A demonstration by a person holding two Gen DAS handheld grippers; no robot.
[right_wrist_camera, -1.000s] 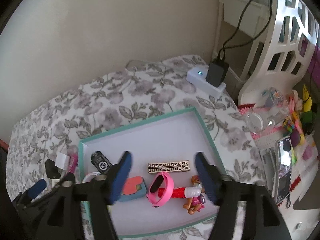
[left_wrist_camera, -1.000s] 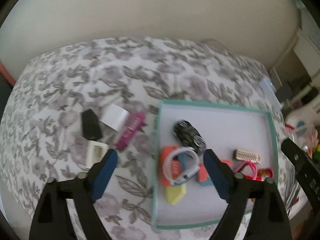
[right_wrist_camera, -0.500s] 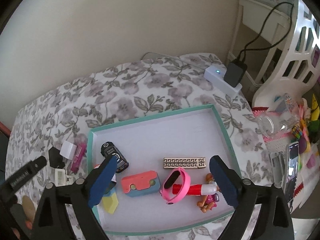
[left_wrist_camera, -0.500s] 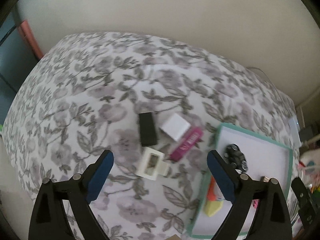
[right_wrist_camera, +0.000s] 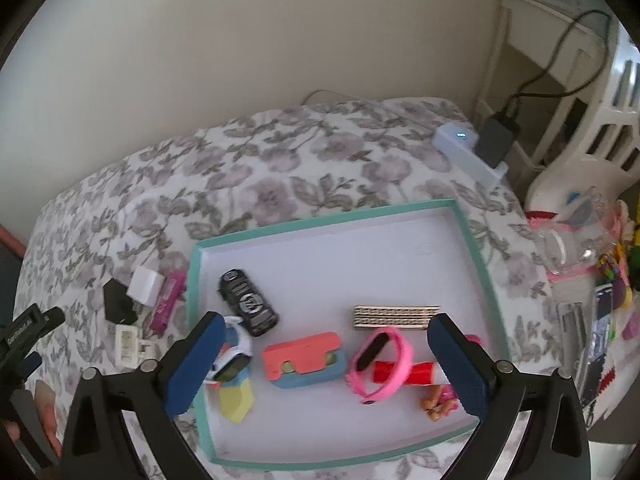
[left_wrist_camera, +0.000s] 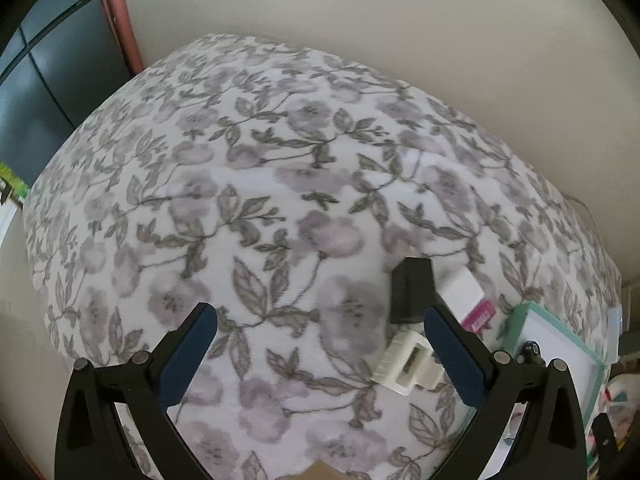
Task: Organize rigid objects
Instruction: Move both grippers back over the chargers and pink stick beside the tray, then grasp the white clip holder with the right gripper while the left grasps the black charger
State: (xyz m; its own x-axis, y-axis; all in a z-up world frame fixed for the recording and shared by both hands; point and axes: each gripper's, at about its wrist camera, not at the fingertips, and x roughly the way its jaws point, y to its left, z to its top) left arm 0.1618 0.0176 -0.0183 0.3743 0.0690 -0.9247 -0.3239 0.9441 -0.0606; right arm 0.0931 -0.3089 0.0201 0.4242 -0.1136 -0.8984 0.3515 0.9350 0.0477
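Note:
A teal-rimmed white tray (right_wrist_camera: 476, 248) lies on the floral cloth. In it are a black toy car (right_wrist_camera: 249, 302), a white watch (right_wrist_camera: 232, 356), a yellow piece (right_wrist_camera: 237, 400), a coral and blue block (right_wrist_camera: 306, 364), a pink band (right_wrist_camera: 380, 364), a patterned bar (right_wrist_camera: 396, 317) and a small doll (right_wrist_camera: 438, 398). Left of the tray lie a black block (left_wrist_camera: 412, 292), a white cube (left_wrist_camera: 460, 290), a pink bar (left_wrist_camera: 478, 320) and a white clip (left_wrist_camera: 408, 364). My left gripper (left_wrist_camera: 320, 350) is open above the cloth, its right finger beside these. My right gripper (right_wrist_camera: 326, 364) is open above the tray's near half.
The cloth (left_wrist_camera: 248, 184) covers a raised surface against a beige wall. A white power strip with a black adapter (right_wrist_camera: 476, 148) sits at the far right corner. A white shelf with toys (right_wrist_camera: 592, 240) stands right. A dark panel (left_wrist_camera: 44, 92) is at the left.
The left gripper has swung left, away from the tray, so the loose items now sit by its right finger. The right gripper has shifted slightly closer over the tray. Both stay open.

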